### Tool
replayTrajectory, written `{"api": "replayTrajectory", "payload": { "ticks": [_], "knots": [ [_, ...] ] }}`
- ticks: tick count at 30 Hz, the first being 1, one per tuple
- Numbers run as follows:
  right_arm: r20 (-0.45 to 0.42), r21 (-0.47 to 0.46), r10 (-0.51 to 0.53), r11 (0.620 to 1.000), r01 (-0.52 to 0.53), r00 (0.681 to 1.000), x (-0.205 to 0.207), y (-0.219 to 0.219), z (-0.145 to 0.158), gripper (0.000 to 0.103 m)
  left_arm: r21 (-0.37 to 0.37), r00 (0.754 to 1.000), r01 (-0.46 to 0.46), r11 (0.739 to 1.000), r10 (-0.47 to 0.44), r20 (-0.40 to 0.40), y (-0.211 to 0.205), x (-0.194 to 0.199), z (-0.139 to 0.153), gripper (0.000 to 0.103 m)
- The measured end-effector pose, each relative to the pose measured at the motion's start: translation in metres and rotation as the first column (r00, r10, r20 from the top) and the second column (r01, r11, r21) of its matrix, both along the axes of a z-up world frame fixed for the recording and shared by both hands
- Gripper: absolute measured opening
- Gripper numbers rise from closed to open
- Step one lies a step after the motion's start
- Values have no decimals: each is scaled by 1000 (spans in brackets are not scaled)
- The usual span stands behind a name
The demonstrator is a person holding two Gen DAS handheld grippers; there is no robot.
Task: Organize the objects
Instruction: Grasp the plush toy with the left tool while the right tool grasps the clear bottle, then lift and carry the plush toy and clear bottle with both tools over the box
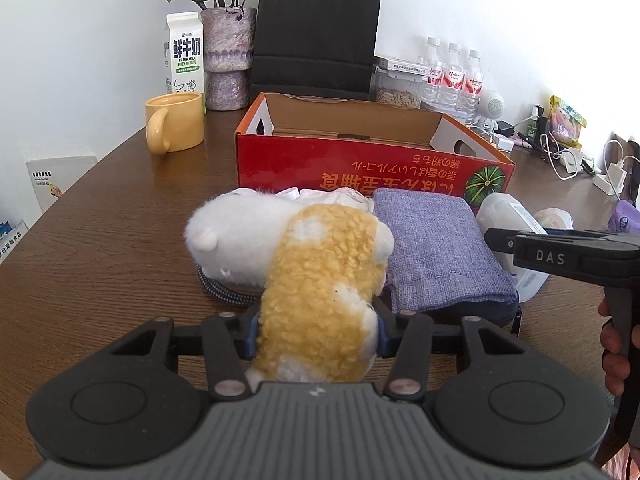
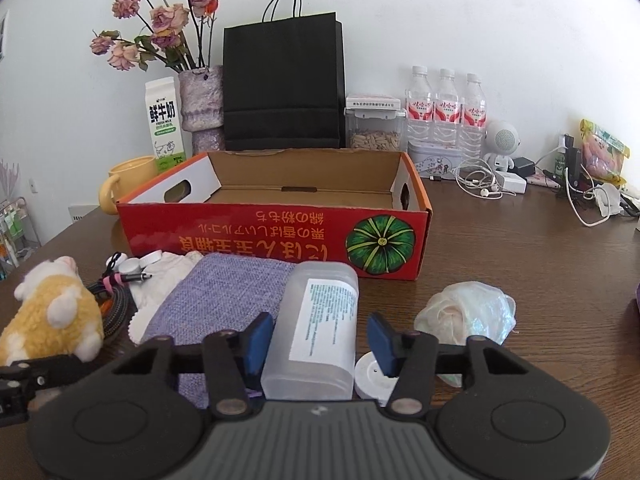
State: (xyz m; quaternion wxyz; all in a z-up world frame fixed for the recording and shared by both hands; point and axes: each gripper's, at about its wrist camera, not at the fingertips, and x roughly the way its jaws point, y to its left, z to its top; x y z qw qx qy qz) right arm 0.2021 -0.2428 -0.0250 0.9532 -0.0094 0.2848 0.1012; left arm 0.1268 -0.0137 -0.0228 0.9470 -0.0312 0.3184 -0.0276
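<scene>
While the red box point(image 2: 276, 236) sits empty at the back of the counter point(image 2: 520, 248), the step in hand looks like picking up loose items to load into it. Going L to R: the left hand-held gripper point(image 1: 316, 332) is clamped on the plush toy point(image 1: 320, 280), pads pressed into its yellow rear end; the toy's white head points away toward the box, w/ a braided cable point(image 2: 116, 308) just beside it. Next comes the purple pouch point(image 2: 216, 300), flat on the counter in front of the box. Then the frosted plastic container point(image 2: 316, 324), lying on its side btwn the pads of the right hand-held gripper point(image 2: 318, 340). Left pad is at its wall, right pad shows a gap, so the jaws stand apart, not yet gripping. A crumpled plastic bag point(image 2: 468, 316) lies further R. Next move, I'd judge: close fully on the container, lift both items, carry fwd over the box rim.
</scene>
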Motion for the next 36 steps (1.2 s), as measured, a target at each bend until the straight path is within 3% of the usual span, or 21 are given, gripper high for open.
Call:
{"api": "replayTrajectory", "payload": {
  "ticks": [2,11,36],
  "knots": [
    [-18,-4,-7,1000,7,1000,4,2,-5,41,-1,1000,-3,1000,3,4,2,-1,1,51],
    [-37,-29,-1,1000,0,999,6,5,-14,40,-4,1000,1,1000,-1,20,4,-5,5,51],
    [137,15,68,997,-71,988,-17,-2,37,40,15,995,28,999,-29,92,-3,13,45,51]
  ]
}}
